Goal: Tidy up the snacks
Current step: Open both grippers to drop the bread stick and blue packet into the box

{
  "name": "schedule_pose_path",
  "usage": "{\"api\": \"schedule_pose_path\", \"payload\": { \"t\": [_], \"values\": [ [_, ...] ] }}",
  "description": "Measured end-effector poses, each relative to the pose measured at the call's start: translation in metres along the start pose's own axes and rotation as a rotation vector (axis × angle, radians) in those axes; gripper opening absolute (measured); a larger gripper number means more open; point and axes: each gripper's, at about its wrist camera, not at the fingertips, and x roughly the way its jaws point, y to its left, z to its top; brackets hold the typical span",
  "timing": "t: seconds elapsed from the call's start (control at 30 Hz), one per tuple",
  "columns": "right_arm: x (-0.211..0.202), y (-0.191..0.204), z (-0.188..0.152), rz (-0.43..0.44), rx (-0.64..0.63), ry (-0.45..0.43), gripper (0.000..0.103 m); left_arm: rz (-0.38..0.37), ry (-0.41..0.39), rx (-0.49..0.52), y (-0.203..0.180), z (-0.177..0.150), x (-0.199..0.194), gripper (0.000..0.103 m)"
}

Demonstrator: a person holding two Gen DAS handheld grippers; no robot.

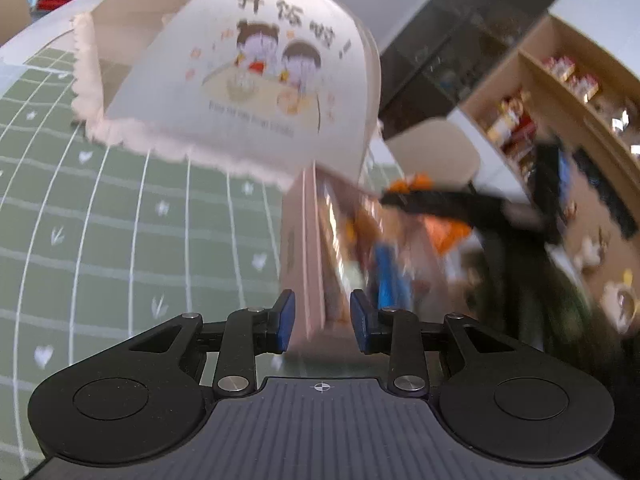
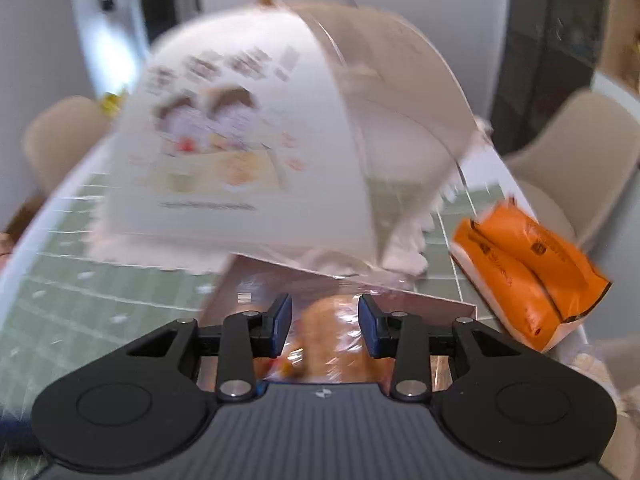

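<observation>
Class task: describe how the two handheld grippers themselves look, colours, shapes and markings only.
The left gripper and right gripper look alike: matte black linkage arms with silver pivot pins, blue finger pads, two round black discs, and a ribbed grey body bearing a small round mark. No cables or sleeves show.

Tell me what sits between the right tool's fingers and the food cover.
In the right wrist view, a pink box holding a clear-wrapped bread lies between the right tool and the food cover, whose edge overhangs the box's far side.
</observation>
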Motion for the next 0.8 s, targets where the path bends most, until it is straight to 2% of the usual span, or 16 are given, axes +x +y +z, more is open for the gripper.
{"api": "schedule_pose_path", "payload": {
  "t": [0.03, 0.1, 0.17, 0.33, 0.4, 0.47, 0.57, 0.67, 0.73, 0.8],
  "values": [
    [0.012, -0.004, 0.000, -0.001, 0.033, 0.034, 0.036, 0.014, 0.006, 0.023, 0.000, -0.008, -0.004, 0.034],
    [0.013, -0.007, -0.006, 0.006, 0.078, 0.027, 0.037, 0.038, 0.010, 0.057, 0.002, -0.021, -0.012, 0.034],
    [0.009, -0.009, -0.016, 0.053, 0.148, 0.056, 0.037, 0.052, 0.013, 0.066, 0.007, -0.031, -0.019, 0.034],
    [-0.018, -0.013, -0.039, 0.073, 0.164, 0.004, 0.037, 0.068, 0.037, 0.102, 0.011, -0.045, -0.020, 0.034],
    [-0.045, -0.015, -0.043, 0.082, 0.176, -0.067, 0.046, 0.076, 0.012, 0.145, 0.004, -0.047, -0.022, 0.034],
    [-0.077, -0.012, -0.051, 0.059, 0.168, -0.159, 0.065, 0.086, -0.018, 0.196, -0.006, -0.051, -0.025, 0.034],
    [-0.122, -0.007, -0.078, -0.003, 0.142, -0.302, 0.080, 0.099, -0.034, 0.243, -0.016, -0.061, -0.024, 0.034],
    [-0.152, -0.003, -0.114, -0.035, 0.110, -0.399, 0.089, 0.124, -0.030, 0.275, -0.018, -0.076, -0.014, 0.034],
    [-0.156, 0.003, -0.138, -0.046, 0.090, -0.390, 0.091, 0.146, -0.013, 0.276, -0.017, -0.088, -0.003, 0.034],
    [-0.147, 0.008, -0.156, -0.061, 0.097, -0.306, 0.091, 0.164, -0.005, 0.281, -0.017, -0.098, 0.005, 0.034]
  ]
}}
